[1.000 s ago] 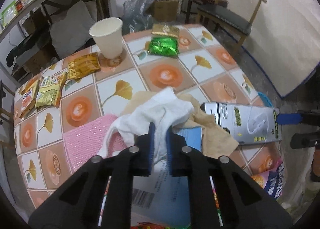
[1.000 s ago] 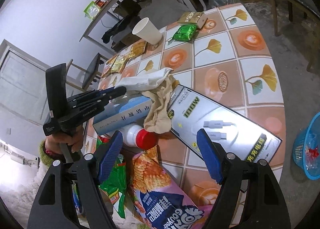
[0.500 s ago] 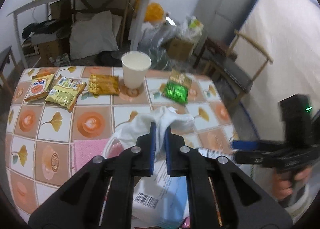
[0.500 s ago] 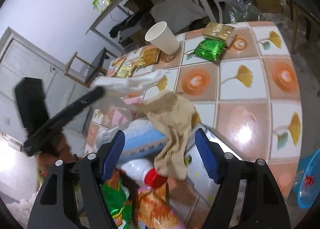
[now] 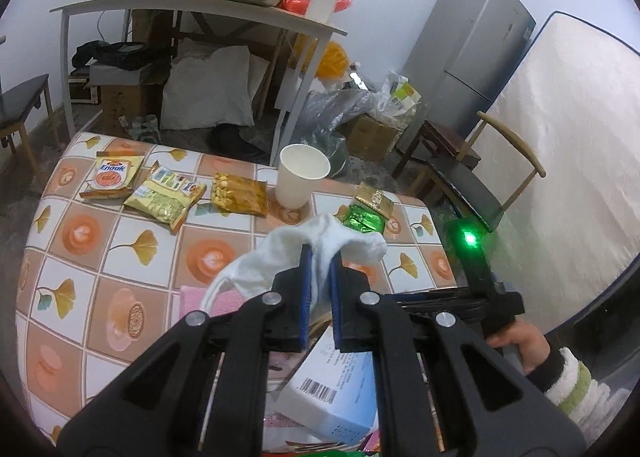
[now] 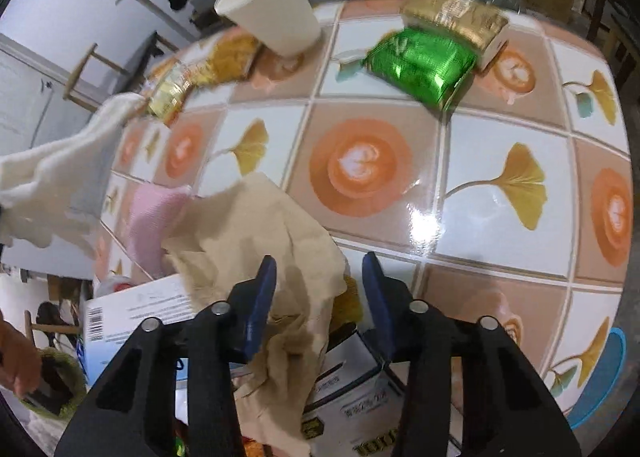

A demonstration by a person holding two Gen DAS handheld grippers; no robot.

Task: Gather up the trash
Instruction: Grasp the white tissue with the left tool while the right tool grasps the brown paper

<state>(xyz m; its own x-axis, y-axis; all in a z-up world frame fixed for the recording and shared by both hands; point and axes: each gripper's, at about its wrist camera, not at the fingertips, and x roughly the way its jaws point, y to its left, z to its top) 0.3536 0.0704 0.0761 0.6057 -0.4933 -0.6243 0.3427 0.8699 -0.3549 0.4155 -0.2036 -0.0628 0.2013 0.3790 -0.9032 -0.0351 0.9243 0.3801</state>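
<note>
My left gripper (image 5: 319, 269) is shut on a white cloth (image 5: 280, 253) and holds it above the tiled table (image 5: 120, 241). The cloth also shows at the left of the right wrist view (image 6: 60, 173). My right gripper (image 6: 320, 293) is open, its fingers on either side of a crumpled beige paper towel (image 6: 264, 241) that lies over a blue-white box (image 6: 132, 309). A paper cup (image 5: 302, 181), a green foil packet (image 5: 364, 219) and a gold packet (image 5: 374, 201) sit at the table's far side.
Several snack packets (image 5: 164, 197) lie at the far left of the table. A pink cloth (image 6: 150, 217) lies by the paper towel. A silver cable box (image 6: 352, 409) is under my right gripper. A blue basket (image 6: 600, 377) is past the table's right edge. A chair (image 5: 480, 185) stands beyond.
My left gripper has lifted the white cloth up off the pile. My right gripper has moved forward over the beige paper towel, with its fingers closer together.
</note>
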